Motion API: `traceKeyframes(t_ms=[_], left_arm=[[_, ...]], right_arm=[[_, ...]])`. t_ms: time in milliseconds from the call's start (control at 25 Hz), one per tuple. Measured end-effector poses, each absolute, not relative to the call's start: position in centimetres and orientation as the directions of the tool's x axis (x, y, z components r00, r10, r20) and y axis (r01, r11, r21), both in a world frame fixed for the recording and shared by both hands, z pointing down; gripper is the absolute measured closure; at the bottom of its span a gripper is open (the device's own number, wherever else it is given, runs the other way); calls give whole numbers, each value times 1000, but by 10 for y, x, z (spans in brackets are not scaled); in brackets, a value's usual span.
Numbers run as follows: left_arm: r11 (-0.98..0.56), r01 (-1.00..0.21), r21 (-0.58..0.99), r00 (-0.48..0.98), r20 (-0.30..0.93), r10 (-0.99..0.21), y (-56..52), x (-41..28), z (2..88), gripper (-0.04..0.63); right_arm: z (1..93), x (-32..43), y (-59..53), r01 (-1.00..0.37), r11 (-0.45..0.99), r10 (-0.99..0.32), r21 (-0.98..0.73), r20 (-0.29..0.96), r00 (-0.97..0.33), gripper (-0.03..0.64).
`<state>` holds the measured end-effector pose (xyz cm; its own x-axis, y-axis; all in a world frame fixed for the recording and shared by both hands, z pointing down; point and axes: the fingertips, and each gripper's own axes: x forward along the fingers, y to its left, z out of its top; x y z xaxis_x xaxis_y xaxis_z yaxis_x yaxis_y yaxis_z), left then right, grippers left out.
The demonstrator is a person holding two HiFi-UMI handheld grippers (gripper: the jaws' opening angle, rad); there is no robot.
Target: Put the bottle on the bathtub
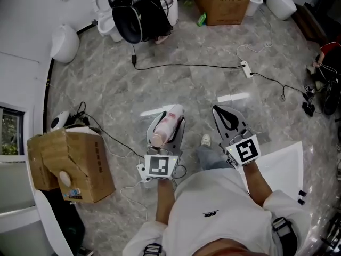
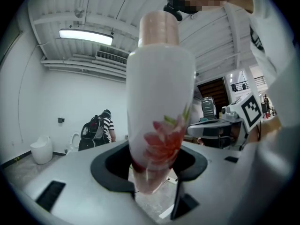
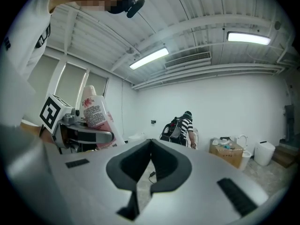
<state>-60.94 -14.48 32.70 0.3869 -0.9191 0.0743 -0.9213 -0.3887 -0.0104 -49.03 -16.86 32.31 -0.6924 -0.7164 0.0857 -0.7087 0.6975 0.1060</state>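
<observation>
A white bottle (image 1: 164, 129) with a pink flower print and a pinkish cap lies along the jaws of my left gripper (image 1: 170, 119), which is shut on it, cap toward me. The left gripper view has the bottle (image 2: 159, 102) standing upright, its lower end pinched between the black pads of that gripper (image 2: 157, 175). My right gripper (image 1: 218, 110) is held level beside it, shut and empty. Its own view shows the tips of the right gripper (image 3: 151, 142) meeting, with the bottle (image 3: 96, 114) off to the left. I cannot make out a bathtub for certain.
A torn cardboard box (image 1: 72, 167) sits at my left and another box (image 1: 221, 1) at the far side. White toilets (image 1: 65, 42) line the far wall. A person with a backpack (image 1: 139, 9) bends there. A power strip (image 1: 246, 68) and cable cross the marble floor.
</observation>
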Motion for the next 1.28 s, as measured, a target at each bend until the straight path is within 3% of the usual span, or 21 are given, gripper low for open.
traceKeyframes(t_ms=[400,800,1040,1280], left_arm=[[-394,-919,11,393,95,-914,-259,-585,319,368],[-544,-839,-24,541,87,-837,-322,-554,317,368],[-736,-677,-17,733,82,-675,-361,-532,317,368],[-898,-439,-9,895,86,-439,-382,-450,325,368]], right_arm=[[322,-468,-271,-716,693,-720,83,102,-686,623],[319,-437,-313,-810,579,-815,91,104,-570,623],[317,-422,-326,-927,366,-929,86,86,-359,623],[326,-350,-312,-993,78,-992,93,108,-67,623]])
